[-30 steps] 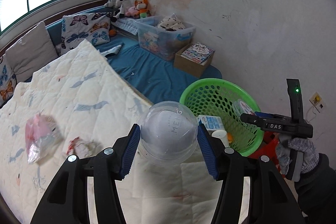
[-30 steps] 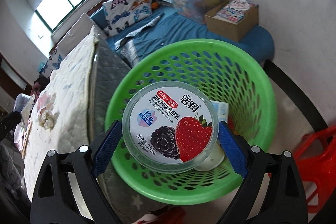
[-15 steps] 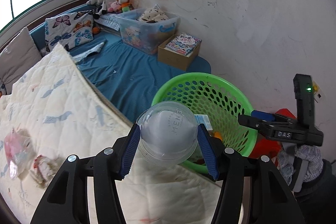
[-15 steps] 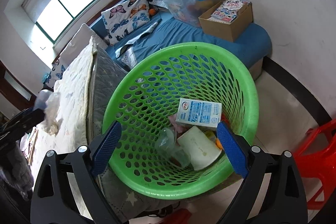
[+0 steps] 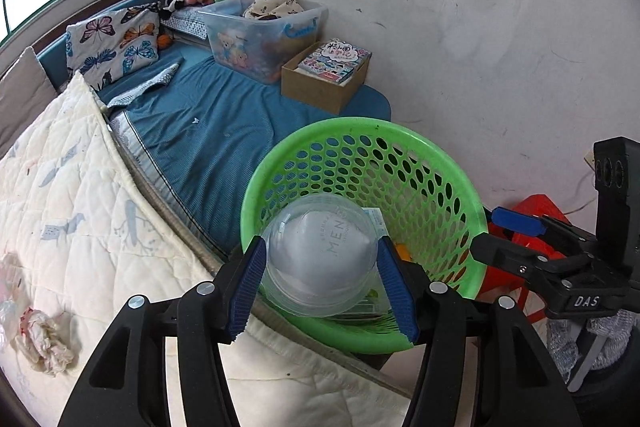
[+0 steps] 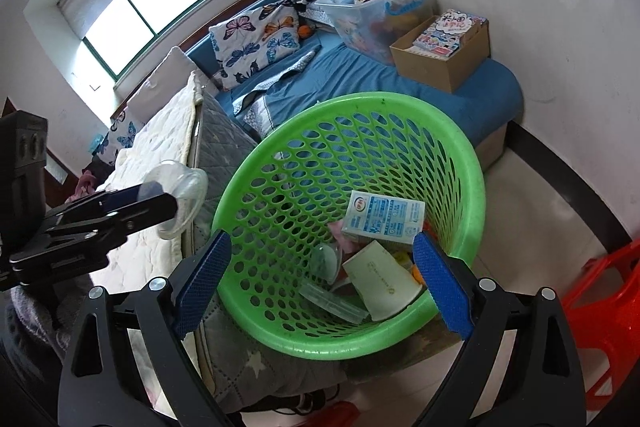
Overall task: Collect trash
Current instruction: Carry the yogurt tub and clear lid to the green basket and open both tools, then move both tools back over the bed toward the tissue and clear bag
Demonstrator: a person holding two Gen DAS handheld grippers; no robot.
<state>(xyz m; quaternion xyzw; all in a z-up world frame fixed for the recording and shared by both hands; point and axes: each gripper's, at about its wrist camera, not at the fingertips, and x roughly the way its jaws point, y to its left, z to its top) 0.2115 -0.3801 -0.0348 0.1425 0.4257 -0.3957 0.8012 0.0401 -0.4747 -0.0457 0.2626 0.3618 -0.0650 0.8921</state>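
Clear plastic dome lid (image 5: 320,259) is what we've got between the blue pads of our left gripper (image 5: 320,283), about half open around it. The jaws are opening right now, and the lid sits between them with the pads at its sides, so this looks like the start of the drop. It hangs at the near rim of the green basket (image 5: 452,171), which stands on the floor just beside the bed.

Our right gripper (image 6: 322,281) is spread wide and has nothing in it, hovering over the same basket.

So the step in hand, as we read it: dump the lid. From the right wrist view the lid (image 6: 178,187) looks a touch outside the rim on the bed side, so we'd nudge it further over the opening before letting go fully.

Count inside the basket: one milk carton (image 6: 384,217), one paper cup (image 6: 382,279), some clear plastic bits we can't separate cleanly. On the quilt (image 5: 80,227) to the left: one crumpled tissue (image 5: 44,339), plus one clear bag (image 5: 6,319) at the frame edge. Those look like the next pickups.
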